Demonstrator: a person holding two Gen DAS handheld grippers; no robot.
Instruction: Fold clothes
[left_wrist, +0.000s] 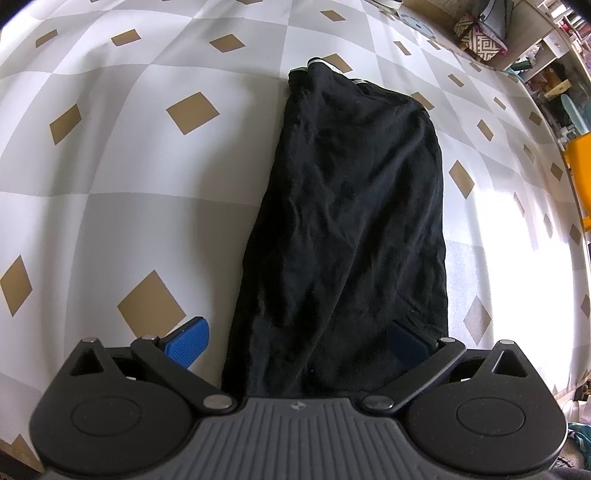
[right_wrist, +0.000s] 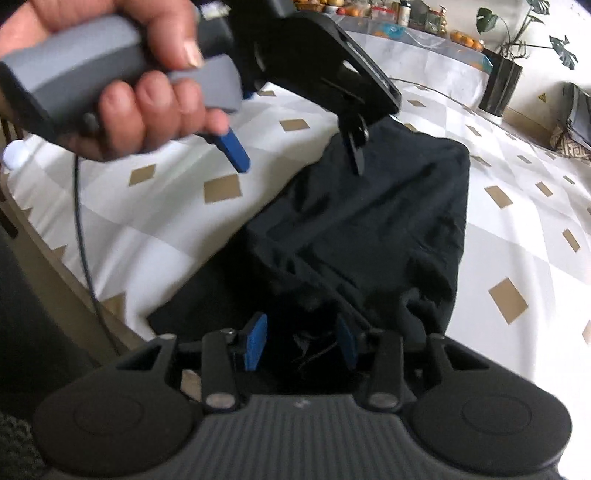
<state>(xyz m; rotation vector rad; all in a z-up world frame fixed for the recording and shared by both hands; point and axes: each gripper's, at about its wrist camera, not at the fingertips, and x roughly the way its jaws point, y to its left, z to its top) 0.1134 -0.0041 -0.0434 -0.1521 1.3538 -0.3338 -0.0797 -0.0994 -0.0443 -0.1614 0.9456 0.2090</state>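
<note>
Checkered white-and-grey cloth with tan diamonds covers the table (left_wrist: 129, 184), and a black garment (left_wrist: 351, 206) lies on it as a long, creased strip, its near end at the table edge. Above that end the left gripper (left_wrist: 297, 341) hangs with jaws wide apart, while the right gripper (right_wrist: 301, 345), jaws partly apart, clamps nothing, though dark cloth sits between its pads. The fold seems halfway; next, each gripper likely needs to pinch a near corner and carry it to the far end.

Black garment (left_wrist: 351, 221): soft matt cloth, creased and wrinkled all over. Tablecloth (left_wrist: 129, 184): smooth, faint sheen, bright glare at right of frame. Left gripper (left_wrist: 295, 339): matt black plastic arms, dull metal pivot pins, ribbed grey housing; blue pads (left_wrist: 188, 341) finely textured, rubbery. Handle (right_wrist: 92, 62), upper left of right wrist view: matt grey plastic.
</note>
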